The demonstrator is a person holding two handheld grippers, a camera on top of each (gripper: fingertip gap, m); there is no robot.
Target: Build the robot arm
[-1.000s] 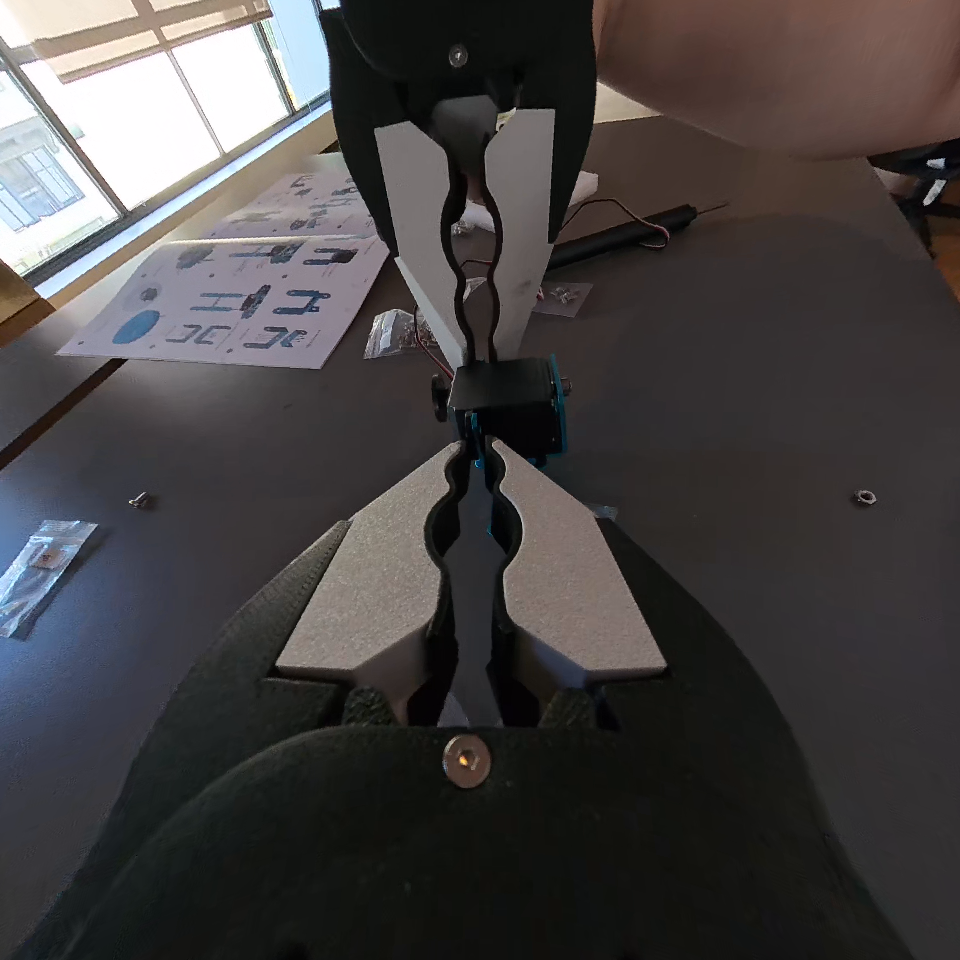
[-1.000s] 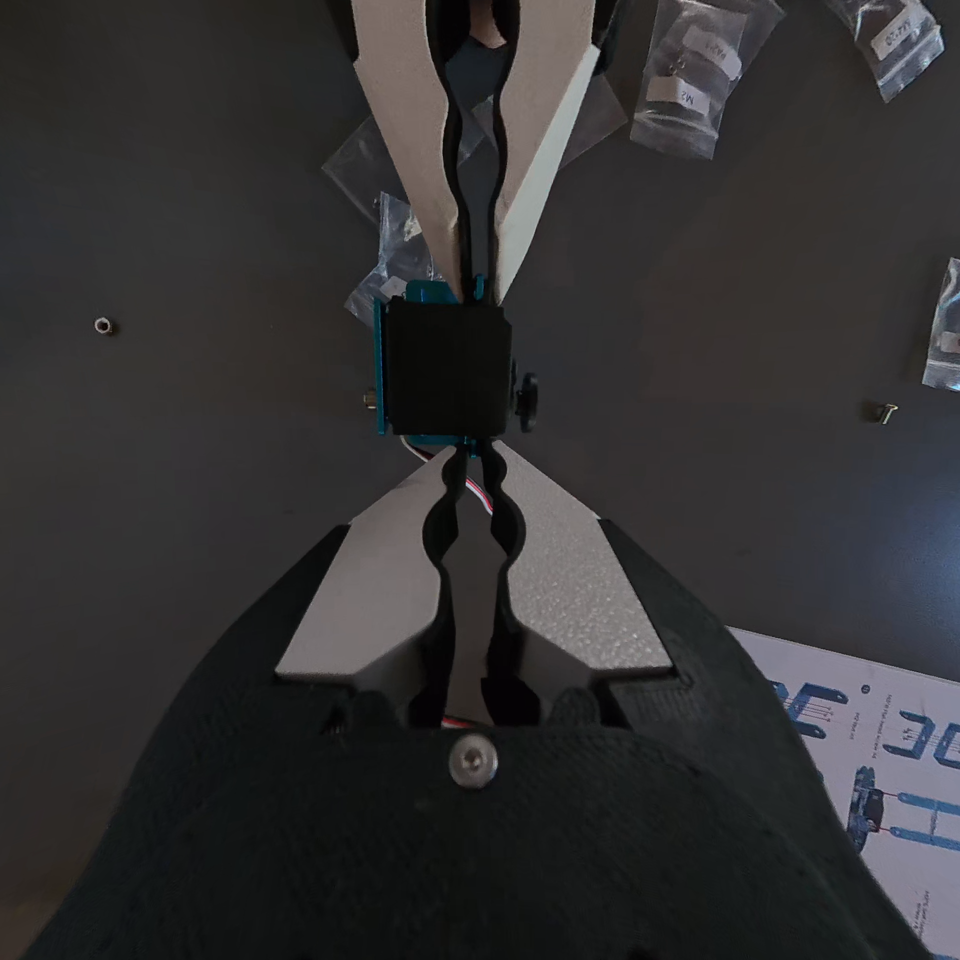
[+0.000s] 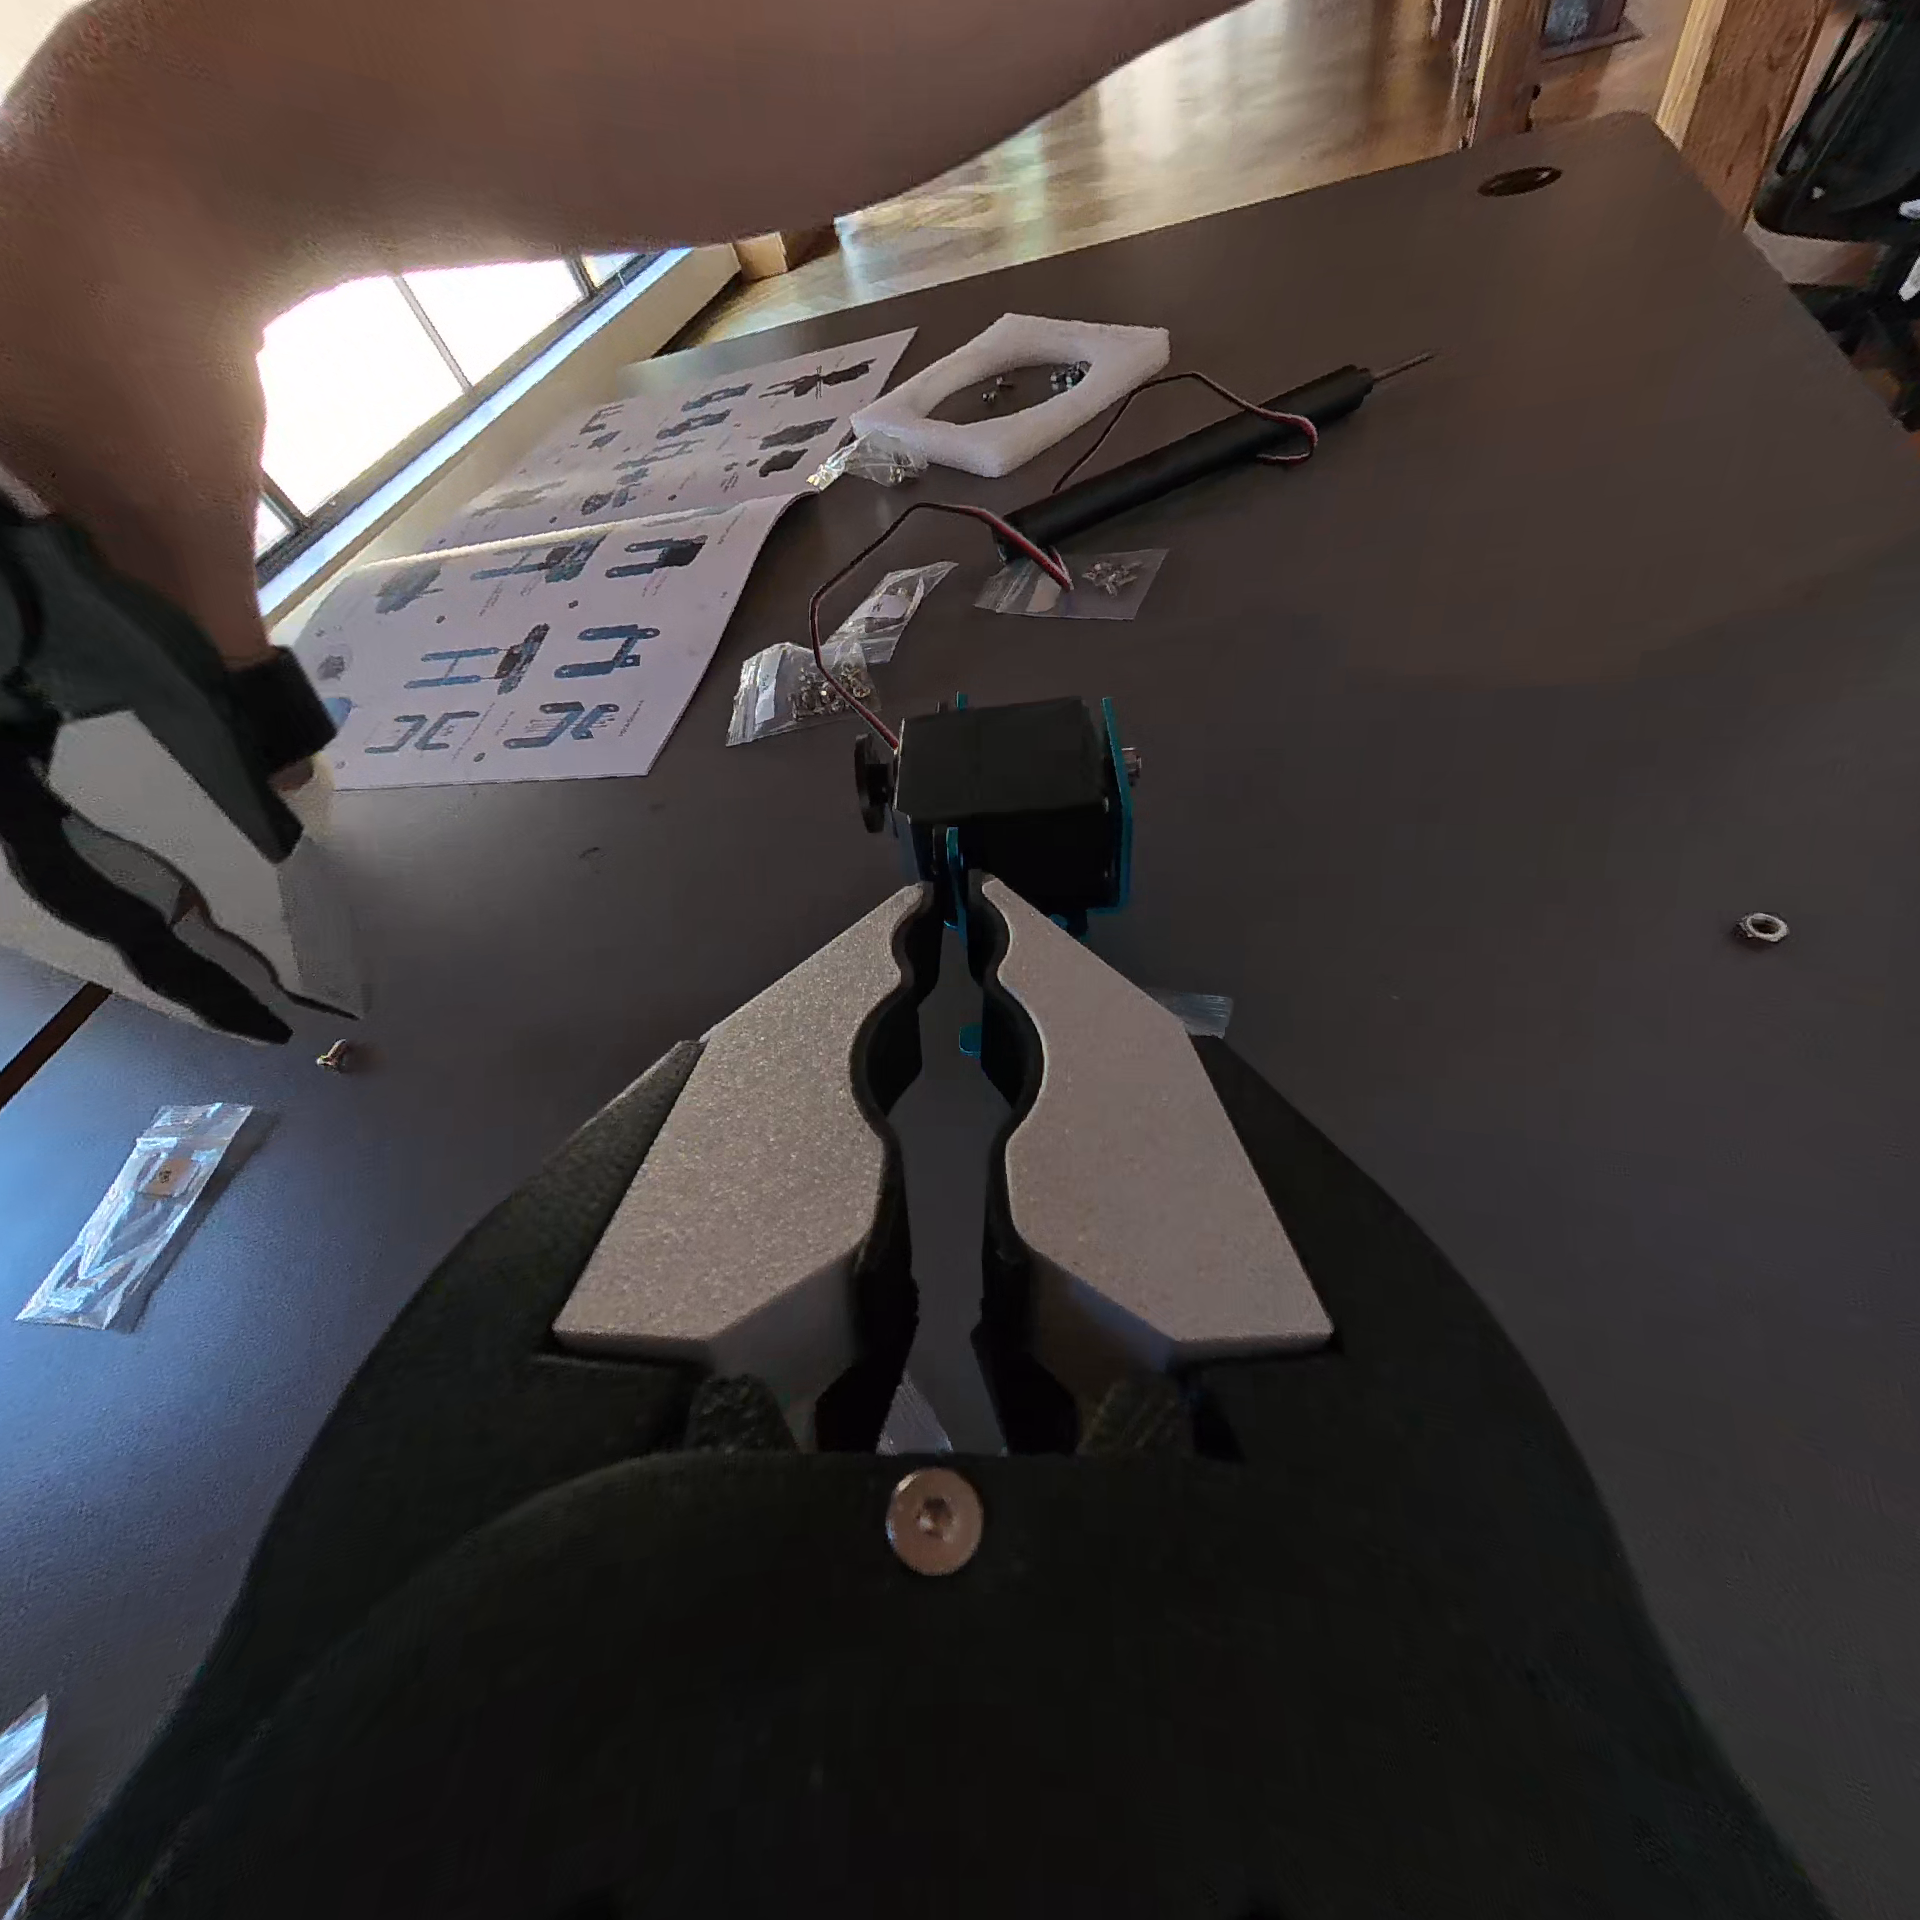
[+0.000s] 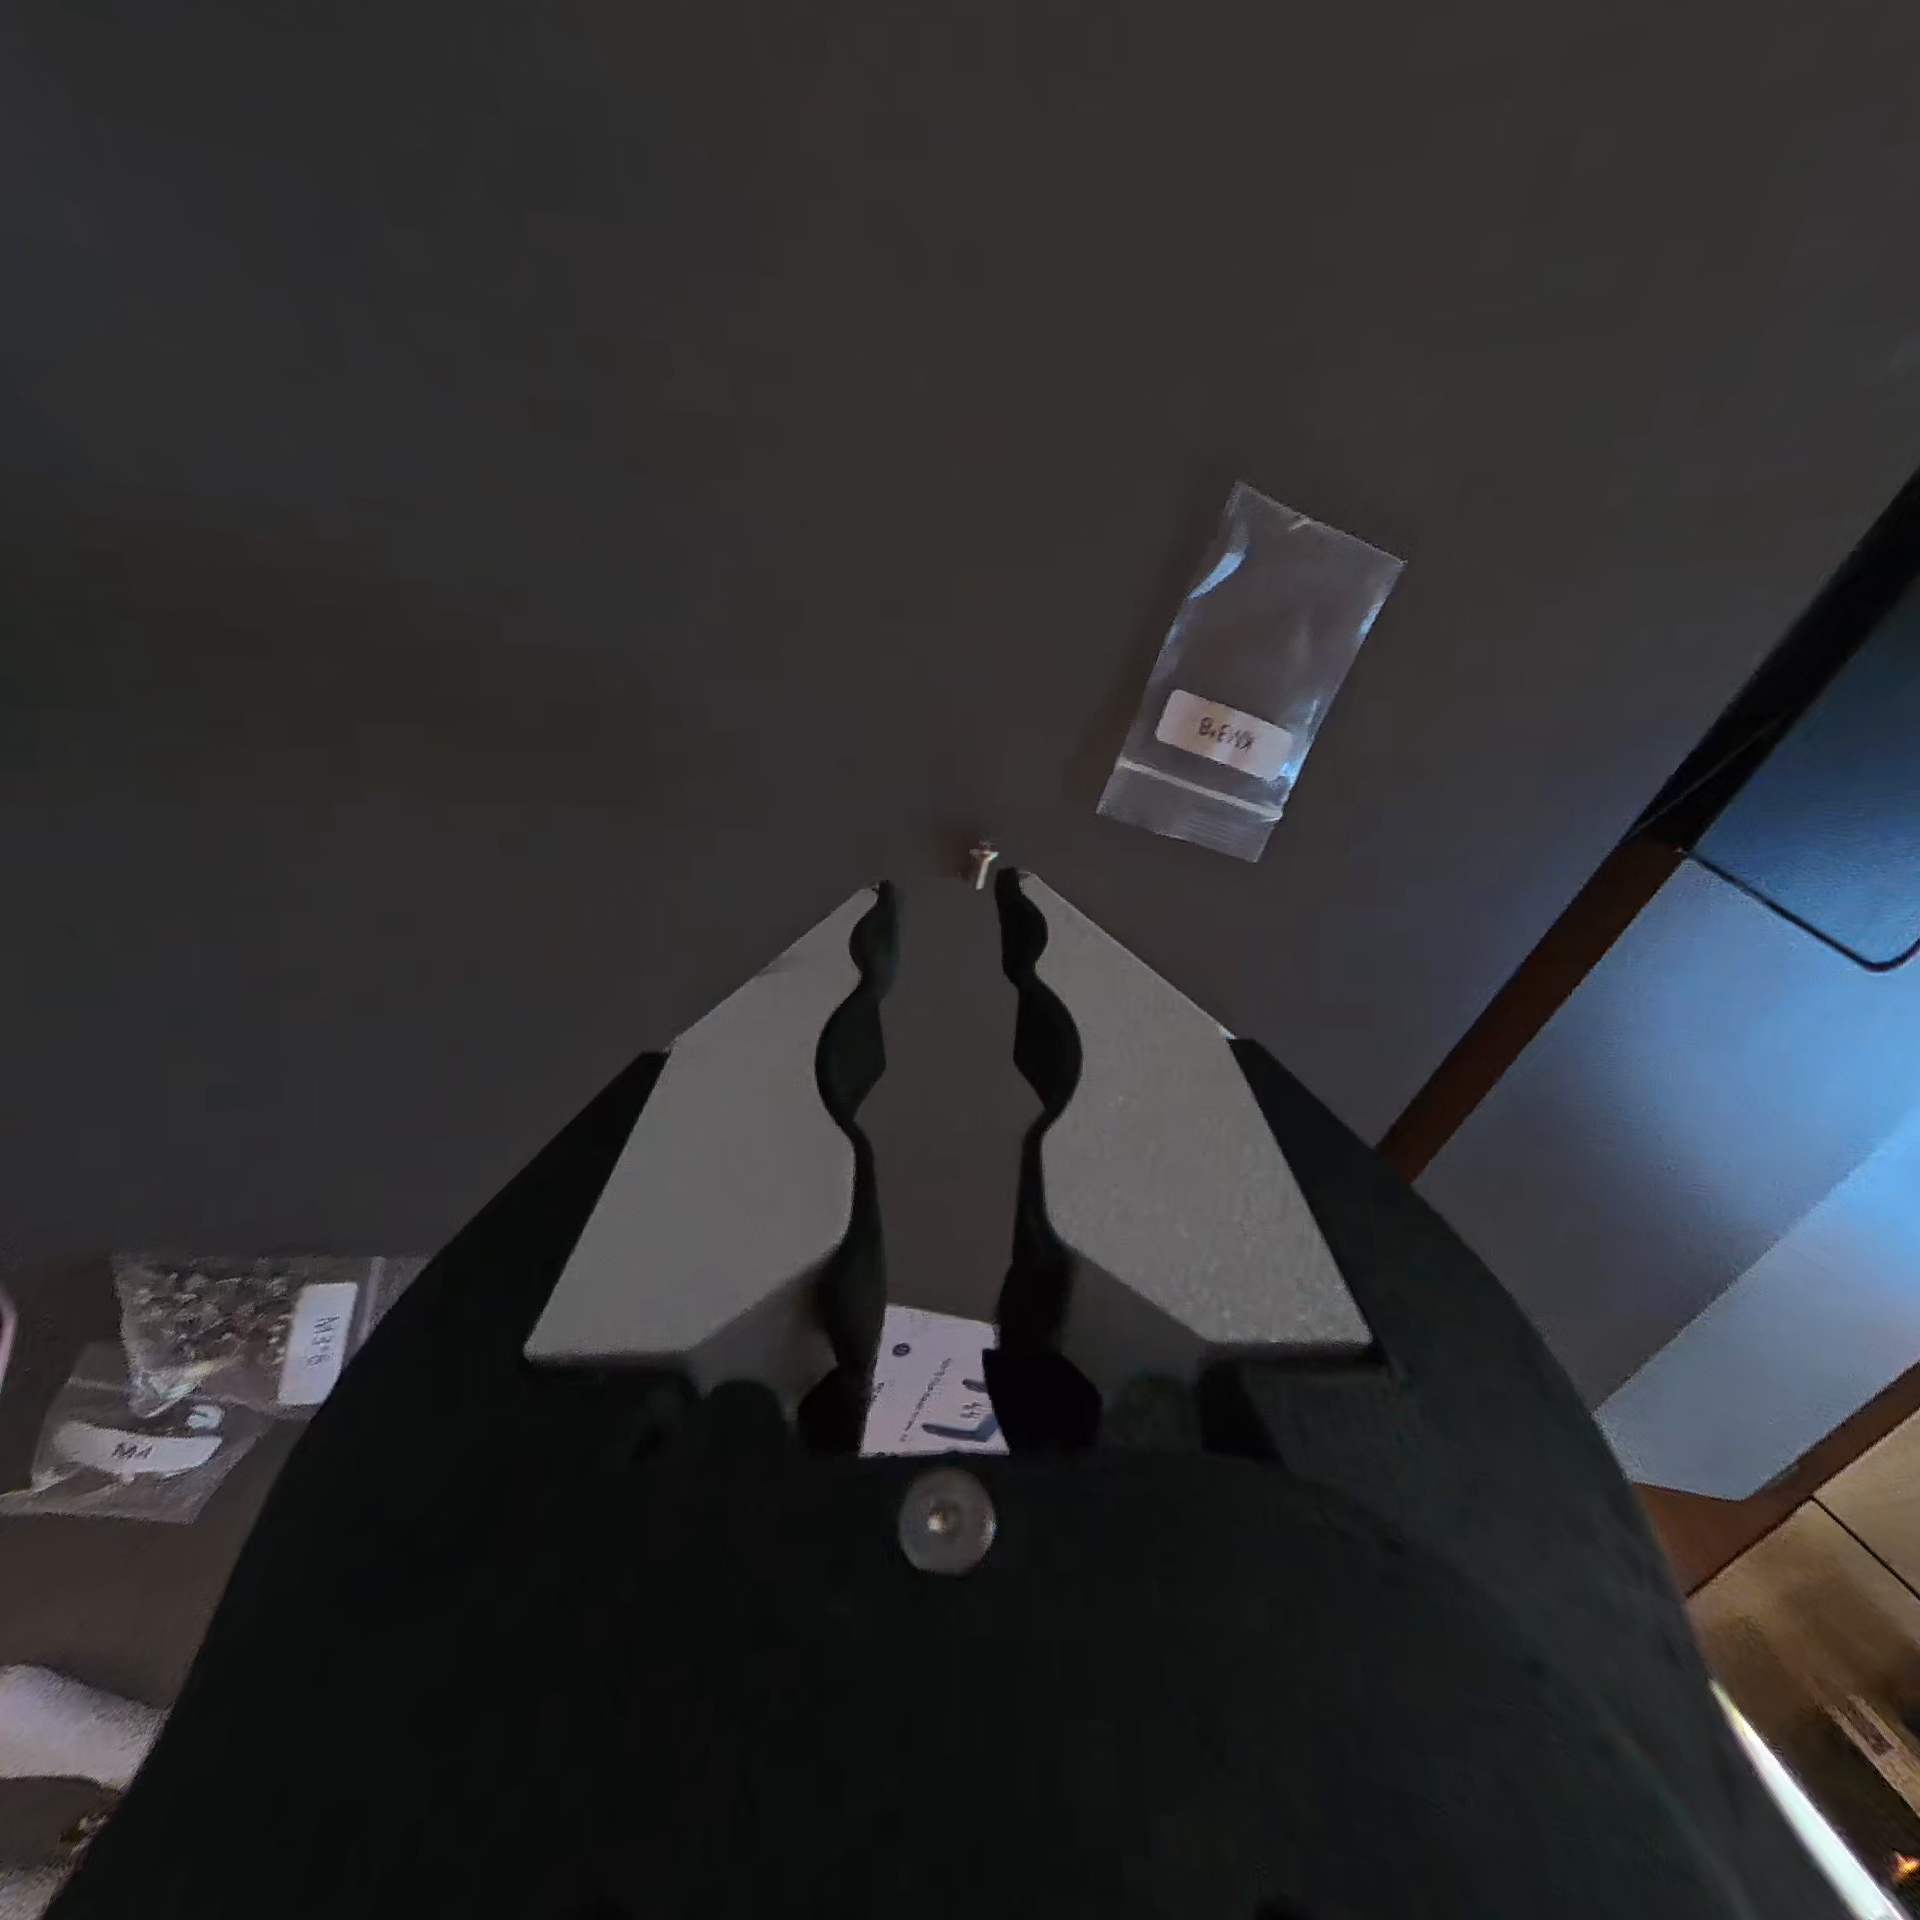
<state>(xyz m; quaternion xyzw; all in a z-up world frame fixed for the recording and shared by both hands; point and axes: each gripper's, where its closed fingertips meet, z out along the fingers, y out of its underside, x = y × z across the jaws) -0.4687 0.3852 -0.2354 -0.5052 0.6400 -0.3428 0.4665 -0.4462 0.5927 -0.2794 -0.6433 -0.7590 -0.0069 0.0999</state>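
Note:
My left gripper (image 3: pixel 954 894) is shut on the blue metal bracket (image 3: pixel 972 966) of a black servo block (image 3: pixel 1003 805) and holds it just above the dark table (image 3: pixel 1455 831). The servo's thin wire (image 3: pixel 935 520) runs back to a black rod tool (image 3: pixel 1184 468). My right gripper (image 4: pixel 943 885) is open and empty, its tips close over a small silver screw (image 4: pixel 981 862) lying on the table. It also shows at the left of the left wrist view (image 3: pixel 208 935), with the screw (image 3: pixel 335 1056) just beside its tips.
An open instruction sheet (image 3: pixel 540 644), a white foam frame (image 3: pixel 1013 400), and several small clear bags of hardware (image 3: pixel 800 691) lie at the back. A clear labelled bag (image 4: pixel 1242 675) lies right of the screw. A loose nut (image 3: pixel 1762 925) lies at right. The table edge (image 4: pixel 1621 935) runs close on the right. The left gripper's tips are roughly 20 cm from the right gripper's.
My right gripper has let go of the servo, opened, and swung away to the loose screw near the table edge. My left gripper still holds the bracket and servo.

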